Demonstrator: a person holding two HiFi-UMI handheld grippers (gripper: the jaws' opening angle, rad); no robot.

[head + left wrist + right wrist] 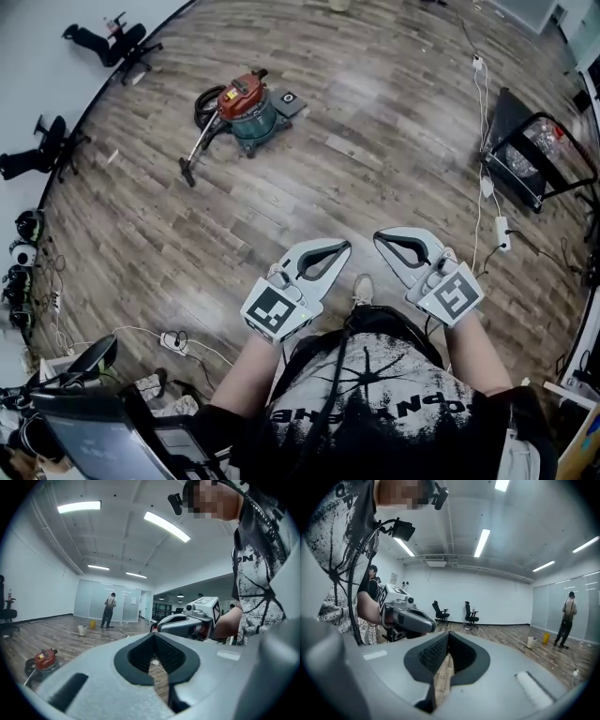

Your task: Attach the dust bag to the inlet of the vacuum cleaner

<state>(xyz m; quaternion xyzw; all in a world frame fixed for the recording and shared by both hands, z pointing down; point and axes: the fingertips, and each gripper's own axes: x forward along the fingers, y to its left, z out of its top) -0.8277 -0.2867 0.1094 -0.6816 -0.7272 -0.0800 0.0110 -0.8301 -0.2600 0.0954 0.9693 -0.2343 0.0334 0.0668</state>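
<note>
The vacuum cleaner point(246, 106), with a red top on a teal drum, stands on the wood floor far ahead to the left, its hose and wand point(194, 156) lying beside it. It also shows low at the left of the left gripper view as the vacuum cleaner point(43, 660). I see no dust bag in any view. My left gripper point(343, 247) and right gripper point(379, 236) are held close to my chest, tips turned toward each other, both shut with nothing between the pads. Each shows in the other's view: the right gripper point(187, 620) and the left gripper point(405, 616).
White cables and power strips point(502, 231) run along the floor at the right beside a black framed cart point(530, 155). Office chairs point(108, 42) stand along the left wall, with equipment point(66, 412) at the lower left. A person point(109, 610) stands by a glass wall near a bucket point(82, 630).
</note>
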